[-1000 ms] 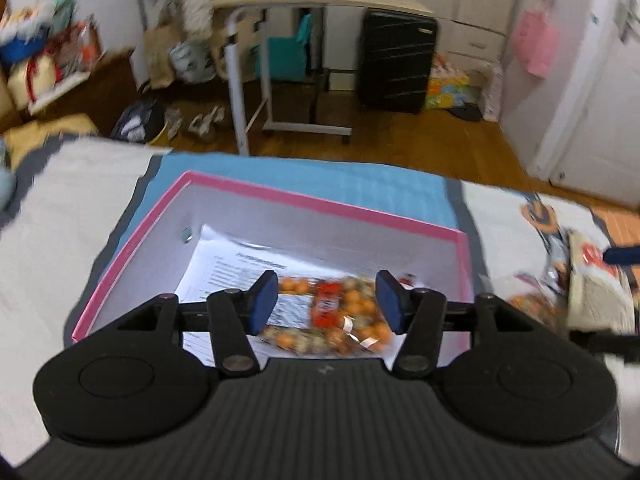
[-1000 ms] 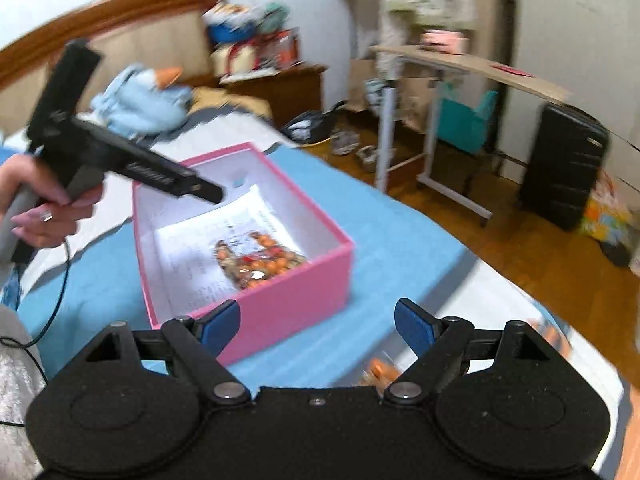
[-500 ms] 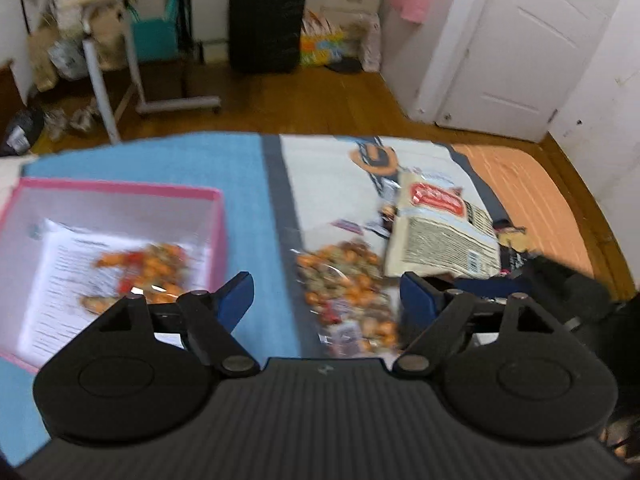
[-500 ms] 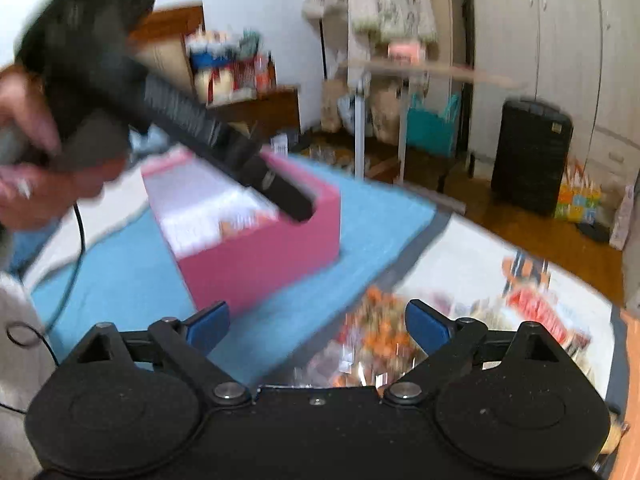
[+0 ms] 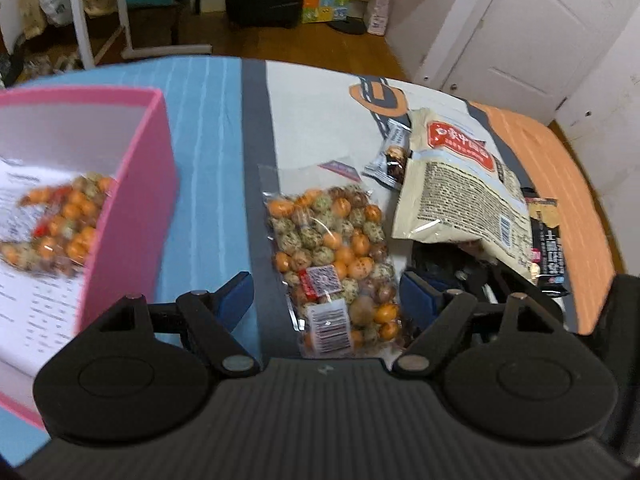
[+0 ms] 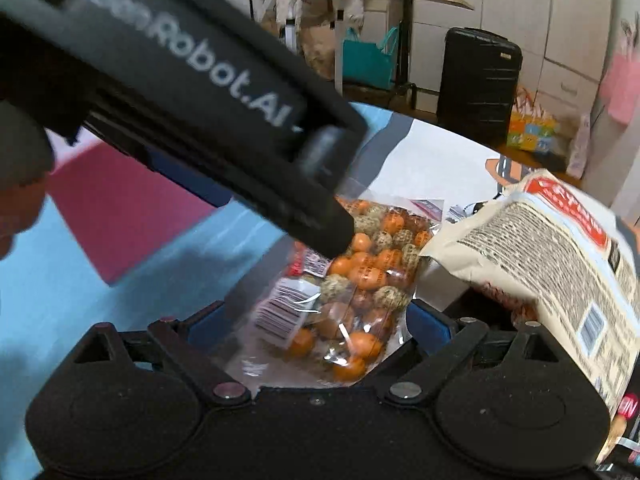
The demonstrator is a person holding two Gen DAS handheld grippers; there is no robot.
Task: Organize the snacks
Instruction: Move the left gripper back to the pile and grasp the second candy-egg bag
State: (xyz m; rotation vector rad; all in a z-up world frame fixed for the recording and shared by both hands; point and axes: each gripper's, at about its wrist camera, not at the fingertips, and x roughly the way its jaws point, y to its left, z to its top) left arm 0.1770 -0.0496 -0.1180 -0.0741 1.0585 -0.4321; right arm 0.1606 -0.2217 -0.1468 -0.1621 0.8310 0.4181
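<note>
A clear bag of orange and green coated nuts (image 5: 336, 248) lies on the bed sheet, right of the pink box (image 5: 156, 152). My left gripper (image 5: 328, 296) hangs over the bag's near end. Its jaws are closing, with the bag between them and the pads clear of it. My right gripper (image 6: 316, 320) stands open astride the same bag (image 6: 368, 272), not pressing it. The left gripper's black body (image 6: 208, 80) crosses the right wrist view, its tip over the bag. A second nut bag (image 5: 60, 220) lies inside the box on a printed sheet.
A cream snack pouch with a red label (image 5: 460, 192) (image 6: 540, 248) lies right of the nut bag, overlapping a small grey wrapper (image 5: 390, 160) and a black packet (image 5: 548, 248). Beyond the bed's edge are wooden floor, a black suitcase (image 6: 478, 76) and a white door (image 5: 520, 40).
My left gripper swung right from over the pink box to the loose nut bag and its jaws widened. My right gripper sank toward the same bag.
</note>
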